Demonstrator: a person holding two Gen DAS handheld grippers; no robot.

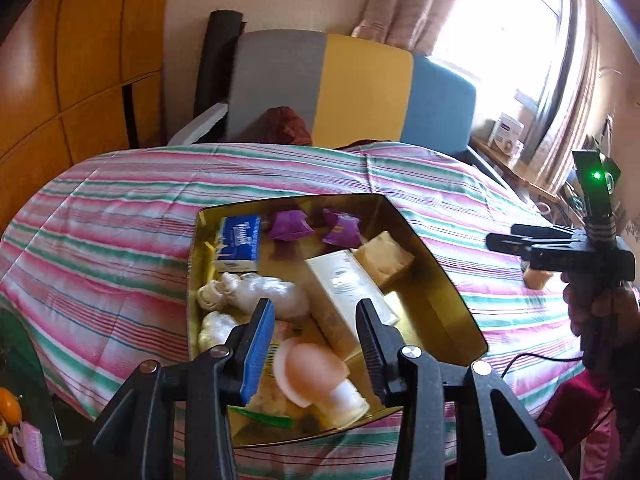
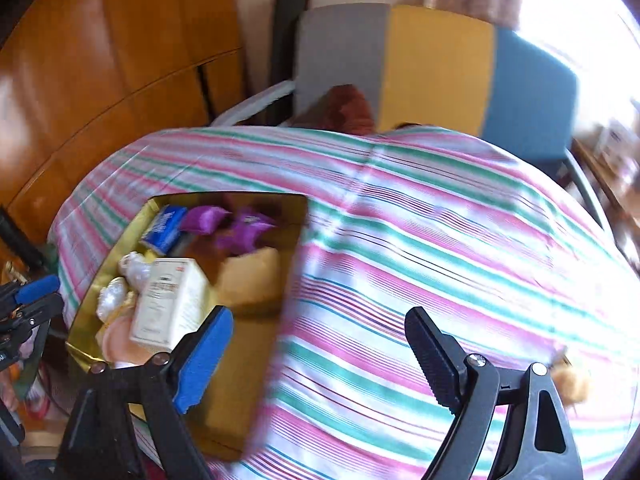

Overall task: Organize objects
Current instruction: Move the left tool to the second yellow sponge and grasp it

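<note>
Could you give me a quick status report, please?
Left gripper empty over gold box. Right gripper open, empty, above striped bedspread. Small tan item outside box. Nothing blocking.

A bedroom in a home, plainly. A bed with a soft striped blanket (image 1: pixel 120 216) in pink, green and white, and at its far edge a padded headboard (image 1: pixel 360 92) in grey, yellow and blue. Shiny wooden wardrobe doors (image 1: pixel 72 60) on the left, flowery curtains (image 1: pixel 404 0) by a bright window (image 1: pixel 508 20) on the right, a small wooden side table (image 1: pixel 516 168) with little boxes near the bed's far right corner, and a gold tin (image 1: pixel 432 264) full of odds and ends sitting on the blanket.
</note>
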